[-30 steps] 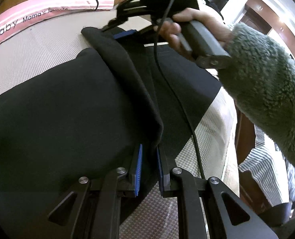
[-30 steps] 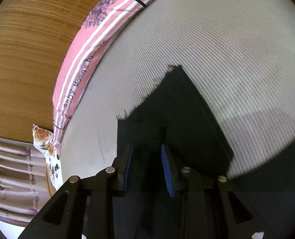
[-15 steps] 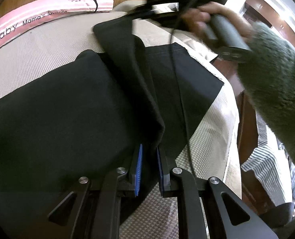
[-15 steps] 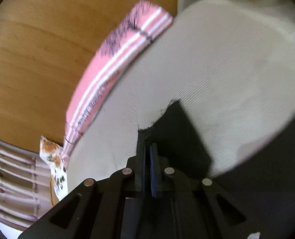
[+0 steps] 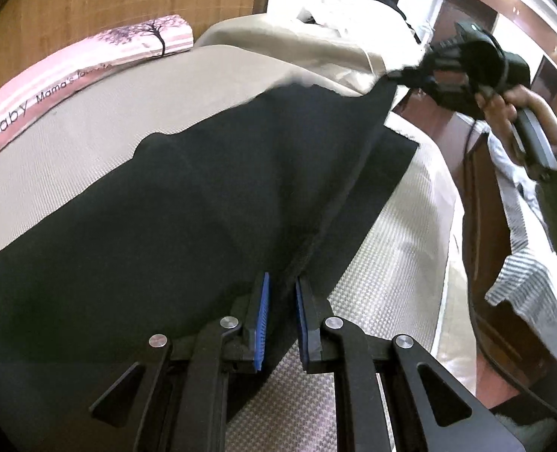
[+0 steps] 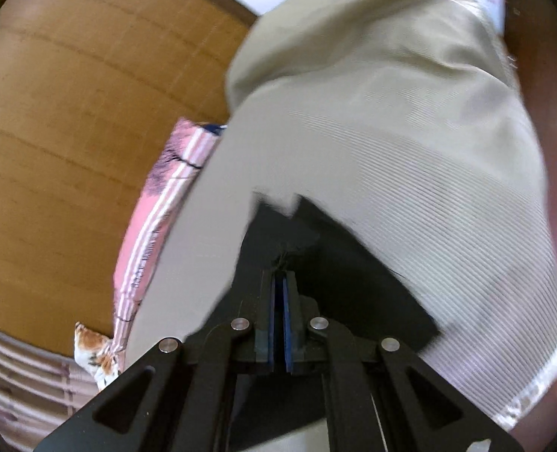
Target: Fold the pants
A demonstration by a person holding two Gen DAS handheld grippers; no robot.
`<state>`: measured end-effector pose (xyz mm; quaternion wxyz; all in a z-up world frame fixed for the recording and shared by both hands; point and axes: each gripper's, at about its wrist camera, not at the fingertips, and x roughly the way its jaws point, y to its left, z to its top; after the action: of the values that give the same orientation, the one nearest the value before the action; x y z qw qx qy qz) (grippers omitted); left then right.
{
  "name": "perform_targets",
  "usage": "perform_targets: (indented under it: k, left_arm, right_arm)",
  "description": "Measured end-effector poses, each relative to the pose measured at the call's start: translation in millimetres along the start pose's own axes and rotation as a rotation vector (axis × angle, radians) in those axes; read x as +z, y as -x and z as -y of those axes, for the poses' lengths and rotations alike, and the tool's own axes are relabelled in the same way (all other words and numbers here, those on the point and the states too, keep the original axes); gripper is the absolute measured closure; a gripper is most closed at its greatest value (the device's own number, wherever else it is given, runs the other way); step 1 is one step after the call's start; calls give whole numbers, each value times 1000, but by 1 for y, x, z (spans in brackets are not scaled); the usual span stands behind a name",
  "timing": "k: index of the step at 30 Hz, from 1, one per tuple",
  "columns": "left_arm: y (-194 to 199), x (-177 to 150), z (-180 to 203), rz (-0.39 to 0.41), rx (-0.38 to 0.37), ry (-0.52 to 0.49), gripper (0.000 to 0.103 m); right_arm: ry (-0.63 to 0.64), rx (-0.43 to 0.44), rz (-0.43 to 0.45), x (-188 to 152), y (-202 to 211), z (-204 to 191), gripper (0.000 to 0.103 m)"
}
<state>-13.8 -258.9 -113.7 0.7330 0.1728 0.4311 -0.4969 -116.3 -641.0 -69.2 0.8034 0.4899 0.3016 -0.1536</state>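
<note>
since earlier frame our right gripper (image 6: 279,297) swung pants (image 5: 188,203) edge up off bed (image 5: 101,120); both pinch fabric, left gripper (image 5: 281,301) on near fold. risk: hem slips, fold skews.

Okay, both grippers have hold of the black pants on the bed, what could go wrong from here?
1. The right hand-held gripper pinches only a corner of the black pants; a pull could slip it free.
2. The left hand-held gripper grips a bunched edge, so the fold may crease unevenly.
3. The lifted layer hangs near the edge of the bed; part could slide off.
</note>
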Motion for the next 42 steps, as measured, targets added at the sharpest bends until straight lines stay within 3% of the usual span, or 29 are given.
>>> perform_targets:
  k: [7, 15, 24, 27, 28, 30, 32, 36, 38, 42]
  left_arm:
    - [-5, -6, 9, -32, 38, -66, 91]
    - [-3, -5, 11, -24, 28, -84, 91]
    - [-10, -9, 11, -43, 25, -107, 93]
    - [-11, -7, 9, -48, 17, -89, 90]
    - [-11, -6, 7, -49, 17, -84, 88]
    - [-7, -5, 5, -56, 7, -62, 85]
    - [1, -4, 2, -61, -18, -44, 82]
    - [37, -6, -12, 0, -33, -12, 60]
    - [56, -9, -27, 46, -1, 29, 54]
    - [87, -22, -72, 106, 132, 158, 53]
  right_arm:
    - [-75, -74, -3, -22, 2, 47, 99]
    - [-15, -115, 44, -31, 18, 45, 100]
    - [-68, -199, 9, -47, -1, 75, 100]
    - [-64, -215, -17, -44, -1, 72, 92]
    - [-75, -218, -29, -42, 0, 71, 84]
    - [-81, -230, -17, -41, 7, 65, 74]
    - [-60, -242, 1, -39, 16, 54, 73]
    - [49, -251, 37, -35, 30, 13, 73]
    - [145, -224, 14, -37, 24, -20, 73]
    - [337, -120, -102, -57, -15, -92, 73]
